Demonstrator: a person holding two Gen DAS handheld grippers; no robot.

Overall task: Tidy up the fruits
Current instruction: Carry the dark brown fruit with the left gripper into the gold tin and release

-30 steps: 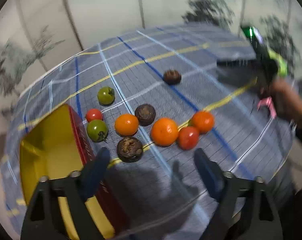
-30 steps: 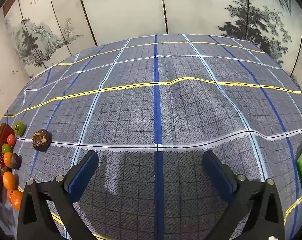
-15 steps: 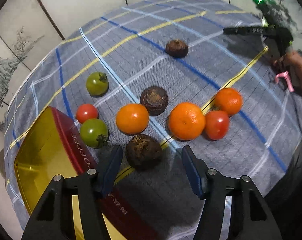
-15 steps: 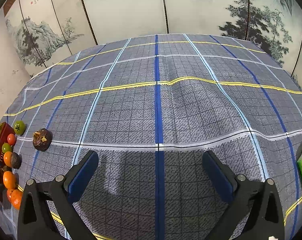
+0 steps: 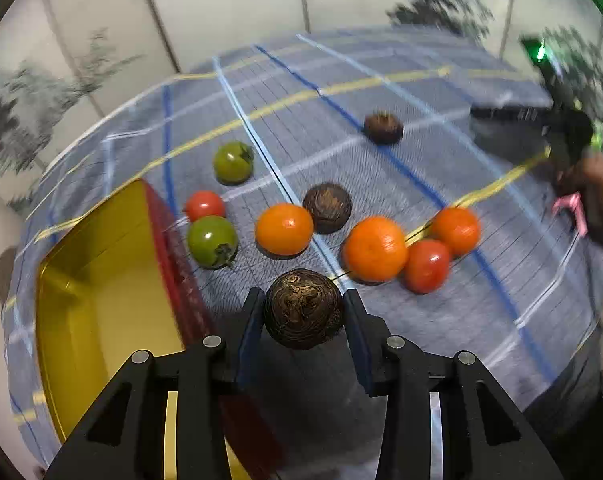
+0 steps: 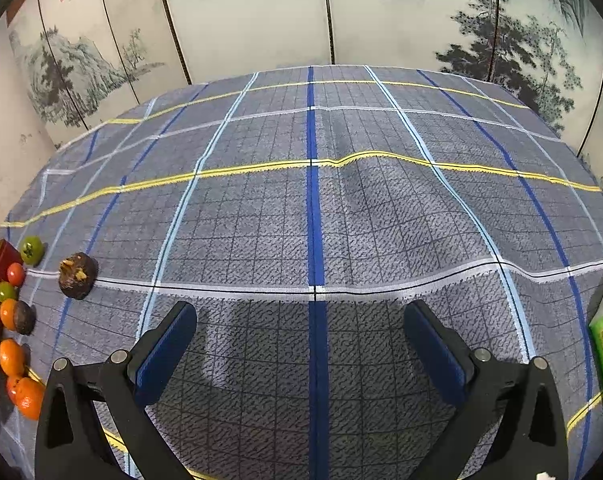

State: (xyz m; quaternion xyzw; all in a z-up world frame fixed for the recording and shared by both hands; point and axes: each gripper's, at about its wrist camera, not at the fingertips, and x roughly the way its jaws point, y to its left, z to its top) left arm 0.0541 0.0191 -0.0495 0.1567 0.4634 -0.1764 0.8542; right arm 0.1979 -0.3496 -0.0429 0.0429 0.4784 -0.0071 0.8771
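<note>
The plaid tablecloth [image 6: 381,220] spreads under your right gripper [image 6: 301,344], whose jaws stand wide with nothing between them. The gold-lined tin [image 5: 101,280] sits beside the fruit cluster. Your left gripper [image 5: 303,316] is closing, pads touching the dark wrinkled fruit [image 5: 303,308].

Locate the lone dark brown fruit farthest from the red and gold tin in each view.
Left wrist view: lone dark brown fruit, upper centre-right, on a blue stripe.
Right wrist view: the same fruit, far left, beside a white line.
Shared landmark: the green tomato by the tin's far corner.
</note>
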